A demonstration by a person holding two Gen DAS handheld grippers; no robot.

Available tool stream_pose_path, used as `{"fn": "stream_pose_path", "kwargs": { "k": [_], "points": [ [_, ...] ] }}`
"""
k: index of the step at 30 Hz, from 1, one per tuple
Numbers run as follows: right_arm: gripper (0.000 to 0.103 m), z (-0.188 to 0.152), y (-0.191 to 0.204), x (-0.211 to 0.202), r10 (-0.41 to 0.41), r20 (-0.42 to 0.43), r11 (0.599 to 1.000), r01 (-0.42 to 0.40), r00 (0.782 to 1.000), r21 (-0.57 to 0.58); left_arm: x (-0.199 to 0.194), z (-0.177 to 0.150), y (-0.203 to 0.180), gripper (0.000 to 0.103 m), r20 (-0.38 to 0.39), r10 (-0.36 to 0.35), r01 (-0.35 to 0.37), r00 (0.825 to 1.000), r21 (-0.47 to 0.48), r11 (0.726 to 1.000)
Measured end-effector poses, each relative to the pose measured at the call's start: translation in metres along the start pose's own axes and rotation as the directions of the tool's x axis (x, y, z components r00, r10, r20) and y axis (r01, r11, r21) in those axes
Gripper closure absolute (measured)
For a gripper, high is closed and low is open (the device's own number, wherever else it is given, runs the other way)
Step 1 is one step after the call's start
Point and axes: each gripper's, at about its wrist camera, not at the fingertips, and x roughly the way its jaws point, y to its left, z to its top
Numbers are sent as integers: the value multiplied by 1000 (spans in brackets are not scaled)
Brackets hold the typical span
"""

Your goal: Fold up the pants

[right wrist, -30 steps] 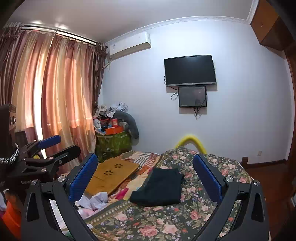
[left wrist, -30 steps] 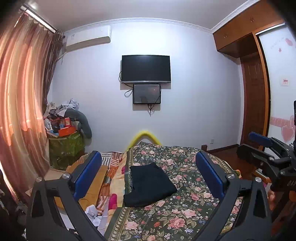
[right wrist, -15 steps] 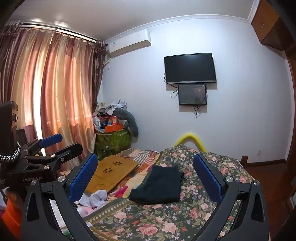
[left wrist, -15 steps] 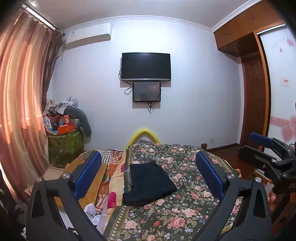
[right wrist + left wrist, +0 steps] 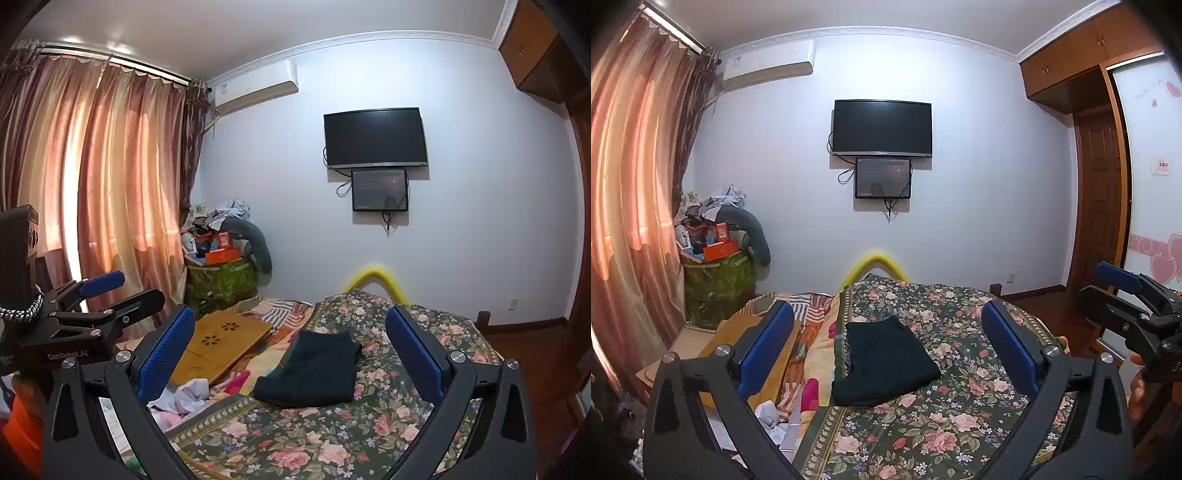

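Observation:
Black pants lie folded into a compact rectangle on the floral bedspread; they also show in the right wrist view. My left gripper is open and empty, held above the bed and back from the pants. My right gripper is open and empty, likewise held back from them. The right gripper also shows at the right edge of the left wrist view, and the left gripper at the left edge of the right wrist view.
A wooden lap desk lies on the bed's left side beside loose white clothes. A cluttered green box stands by the curtains. A yellow bed rail, wall TV and wardrobe door lie beyond.
Both grippers have lifted and drawn back slightly; the pants and bed sit a little lower in both views. The pants have not moved.

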Motion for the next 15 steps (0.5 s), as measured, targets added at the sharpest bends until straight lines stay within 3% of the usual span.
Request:
{"fn": "stream_pose_path", "kwargs": {
  "k": [15],
  "points": [
    [0,-1,-5,-5,-39,1,999,39,999,29,6,1,0,0,-8,-41,41,999,-3,999]
  ]
}}
